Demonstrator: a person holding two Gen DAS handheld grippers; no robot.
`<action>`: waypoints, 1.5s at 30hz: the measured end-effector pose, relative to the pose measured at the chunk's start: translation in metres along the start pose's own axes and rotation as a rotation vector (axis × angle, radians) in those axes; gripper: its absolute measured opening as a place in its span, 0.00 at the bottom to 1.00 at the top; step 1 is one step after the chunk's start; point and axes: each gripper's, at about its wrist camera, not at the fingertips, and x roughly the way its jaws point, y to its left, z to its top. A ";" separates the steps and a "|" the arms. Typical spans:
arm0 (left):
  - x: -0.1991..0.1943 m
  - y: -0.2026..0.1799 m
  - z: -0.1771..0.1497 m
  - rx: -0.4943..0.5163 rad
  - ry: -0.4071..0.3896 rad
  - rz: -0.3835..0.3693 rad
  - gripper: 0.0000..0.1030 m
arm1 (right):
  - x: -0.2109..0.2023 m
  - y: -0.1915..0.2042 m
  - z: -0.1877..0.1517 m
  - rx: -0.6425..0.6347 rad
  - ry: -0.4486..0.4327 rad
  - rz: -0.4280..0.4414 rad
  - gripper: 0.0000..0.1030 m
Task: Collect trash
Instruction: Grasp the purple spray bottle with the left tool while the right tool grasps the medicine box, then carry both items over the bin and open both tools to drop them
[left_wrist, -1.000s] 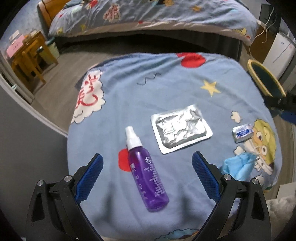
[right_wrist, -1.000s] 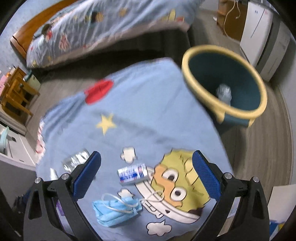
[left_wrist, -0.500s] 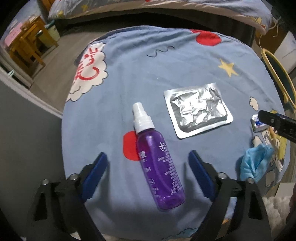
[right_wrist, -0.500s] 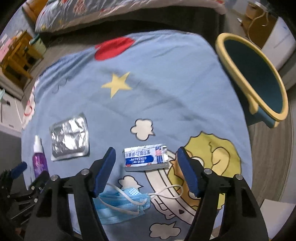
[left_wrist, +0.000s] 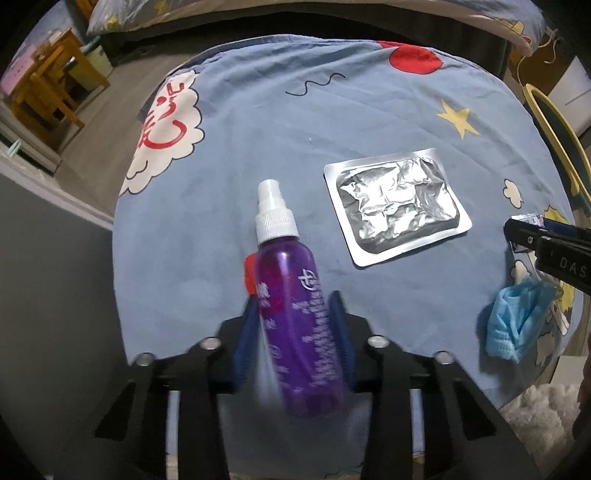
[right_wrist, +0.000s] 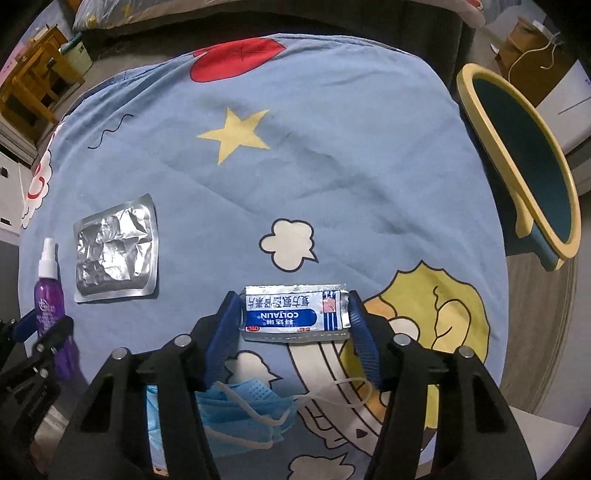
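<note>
Left wrist view first: the left gripper (left_wrist: 293, 332) has its blue pads pressed against both sides of the purple spray bottle (left_wrist: 295, 310), so I'd call that one grabbed, though the bottle is a bit blurry and I can't say if it's off the blue cartoon blanket (left_wrist: 258, 147) yet. Beside it lies the crumpled foil blister pack (left_wrist: 397, 210), untouched, and further right a blue face mask (left_wrist: 517, 325) sits near the blanket's edge. Only a sliver of the yellow-rimmed bin (left_wrist: 554, 136) shows here, so no clue what's inside from this angle. Right wrist view: the right gripper (right_wrist: 293, 321) is narrowed around the little medicine sachet (right_wrist: 295, 314), a pad touching each short end, looks like it's holding it. The mask (right_wrist: 243, 413) is just below, partly under the fingers, and the foil pack (right_wrist: 116, 247) is well off to the left. The bin (right_wrist: 524, 158) stands off the blanket's right edge, and the part of its dark teal inside I can see looks empty, but the bottom is hidden. So my read: nothing visibly binned, two items gripped, foil and mask left.
</note>
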 end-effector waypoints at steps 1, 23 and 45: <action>0.000 0.001 0.000 -0.002 0.002 -0.004 0.35 | 0.000 0.000 0.000 -0.003 0.000 0.001 0.55; -0.073 -0.015 0.022 0.086 -0.327 -0.019 0.32 | -0.068 -0.023 0.019 0.093 -0.174 0.086 0.55; -0.136 -0.045 0.037 0.188 -0.560 -0.113 0.32 | -0.230 -0.092 0.043 0.095 -0.556 0.170 0.55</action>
